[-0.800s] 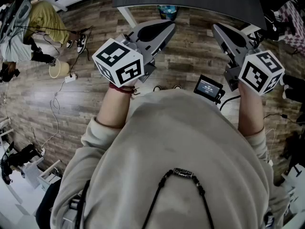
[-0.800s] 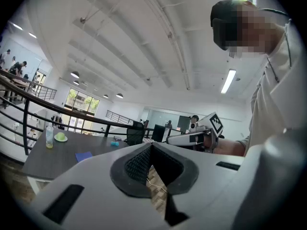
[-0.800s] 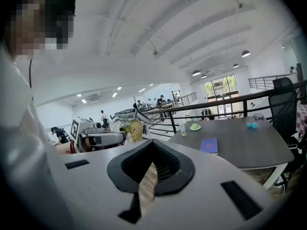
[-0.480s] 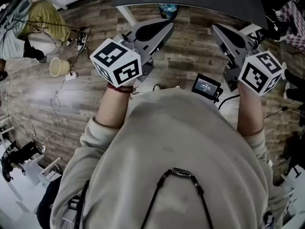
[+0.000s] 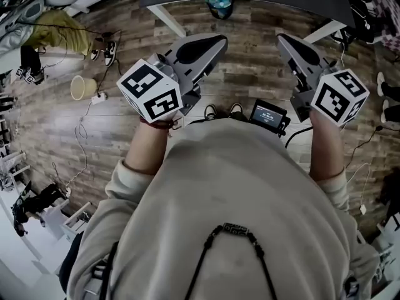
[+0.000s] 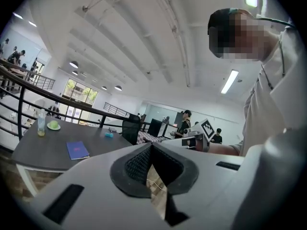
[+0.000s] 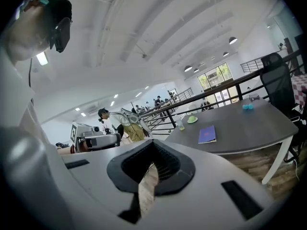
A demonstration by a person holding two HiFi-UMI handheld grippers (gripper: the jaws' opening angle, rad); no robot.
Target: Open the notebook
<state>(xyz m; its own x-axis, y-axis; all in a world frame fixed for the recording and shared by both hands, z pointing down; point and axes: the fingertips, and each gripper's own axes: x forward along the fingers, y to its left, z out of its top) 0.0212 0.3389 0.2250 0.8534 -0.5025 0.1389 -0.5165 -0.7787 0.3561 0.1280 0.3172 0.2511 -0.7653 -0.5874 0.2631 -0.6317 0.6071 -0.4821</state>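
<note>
Approach step: left gripper [image 6: 151, 147] & right gripper [image 7: 152, 143], both closed & empty, hover near side of dark table [image 7: 249, 128], shut blue notebook [image 7: 207, 134] lying far ahead on it; next probably needs reach fwd to cover edge.

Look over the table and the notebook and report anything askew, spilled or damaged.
Nothing stands out. The blue notebook lies flat and closed on the dark table, with a bottle upright beyond it and no spill visible. The left gripper and right gripper are shut and empty, short of the table.
</note>
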